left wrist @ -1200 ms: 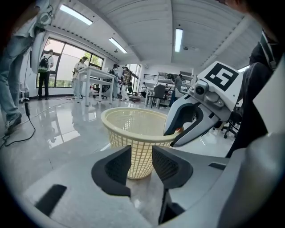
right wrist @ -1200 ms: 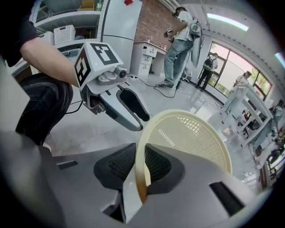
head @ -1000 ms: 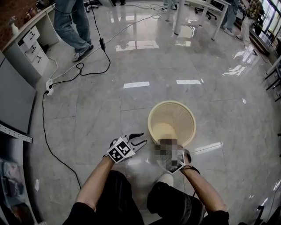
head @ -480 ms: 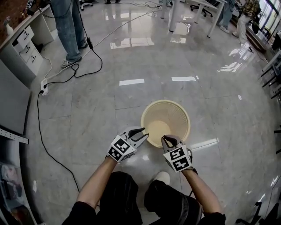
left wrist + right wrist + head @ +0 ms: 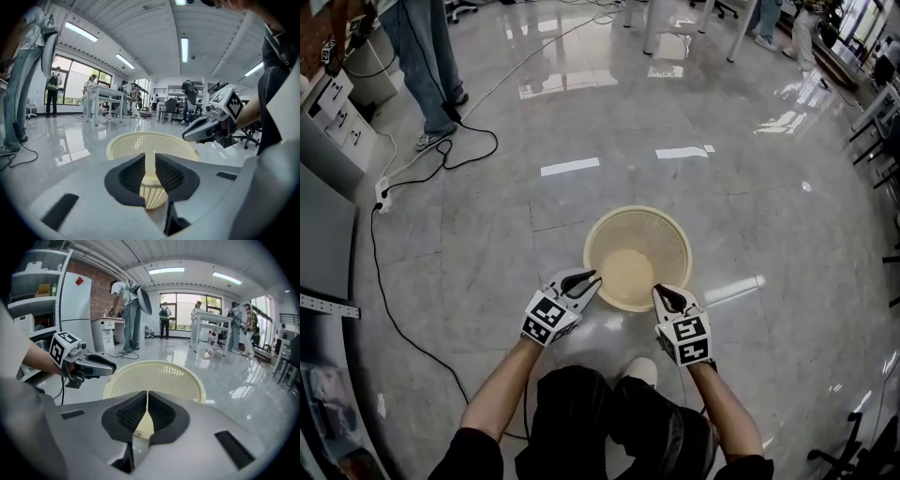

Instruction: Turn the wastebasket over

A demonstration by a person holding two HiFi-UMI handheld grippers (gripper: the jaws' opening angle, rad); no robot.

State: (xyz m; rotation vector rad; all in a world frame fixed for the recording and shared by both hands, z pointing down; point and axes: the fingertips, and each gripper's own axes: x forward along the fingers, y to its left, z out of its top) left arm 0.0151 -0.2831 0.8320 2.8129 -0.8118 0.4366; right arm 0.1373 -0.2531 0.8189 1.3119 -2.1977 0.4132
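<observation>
Upright wastebasket (image 5: pixel 673 246) of cream mesh plastic on a glossy grey floor (image 5: pixel 487 225), mouth upward, long axis vertical, nothing visible inside. It stands just beyond the two hand-held grippers and between them. The left gripper (image 5: pixel 586 279) points at the near-left rim and the right gripper (image 5: pixel 661 292) at the near-right rim. Both tips lie against the rim's outline in the head view, though real contact cannot be confirmed, and neither hand is clearly the nearer. The left jaws have just been closing and now stand a narrow slit apart; the basket's wall shows through the slit from behind, not clamped between the pads. The right jaws are closed together on nothing. Judged from this layout, turning it over calls for a hold on the rim at either side, which is not yet made. No brand, label or legible writing appears; only the black-and-white square markers on each cube (image 5: pixel 547 319)
</observation>
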